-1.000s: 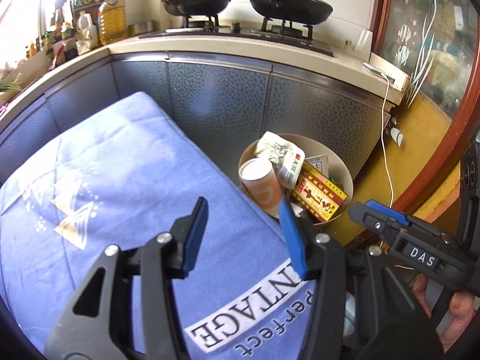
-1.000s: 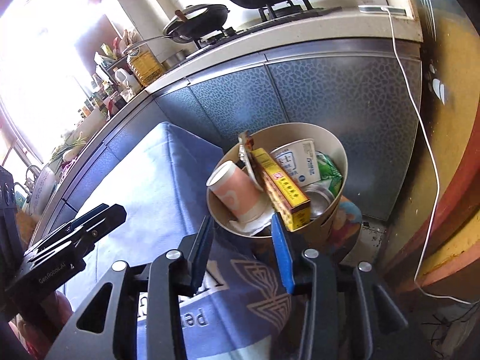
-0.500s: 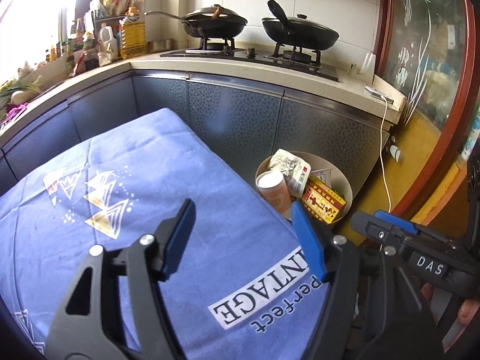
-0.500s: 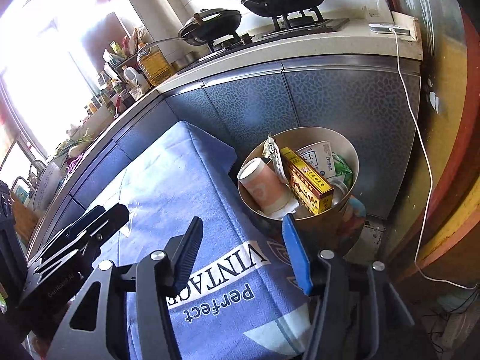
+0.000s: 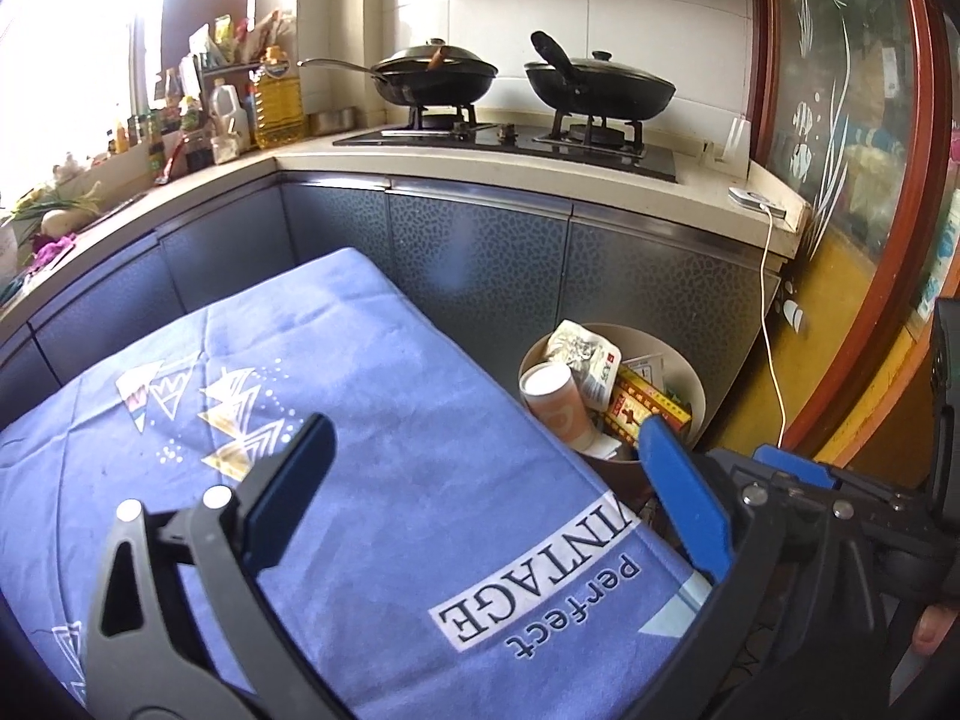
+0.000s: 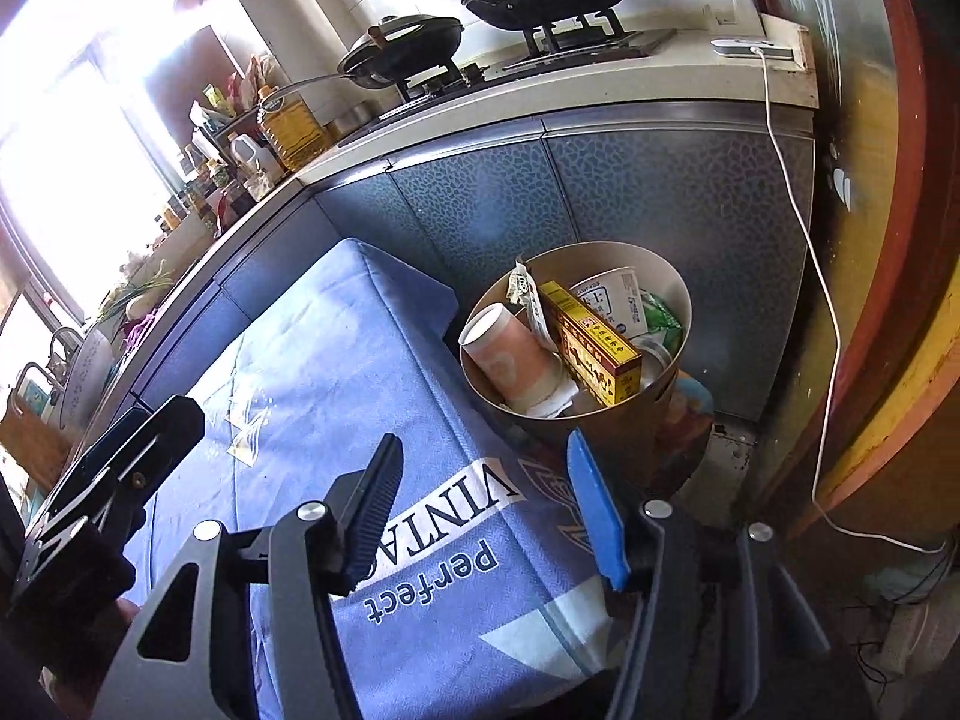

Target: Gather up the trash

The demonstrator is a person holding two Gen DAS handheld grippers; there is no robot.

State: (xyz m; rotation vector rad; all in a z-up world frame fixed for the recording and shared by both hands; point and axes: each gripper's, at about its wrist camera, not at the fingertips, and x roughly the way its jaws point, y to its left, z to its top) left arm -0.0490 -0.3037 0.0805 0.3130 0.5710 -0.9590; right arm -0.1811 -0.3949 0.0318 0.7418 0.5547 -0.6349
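Above the blue cloth [image 5: 372,420], both grippers, left [image 5: 486,498] and right [image 6: 486,510], are opening empty; trash is sitting in the bin [image 6: 666,276].

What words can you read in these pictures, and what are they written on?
"VINTAGE": white band on the blue cloth.
"perfect": blue cloth, beside that band.
Yellow and red box in the bin: printing too small to read.
White carton and crumpled wrapper: printing too blurred to read.
Oil bottle label: unreadable.
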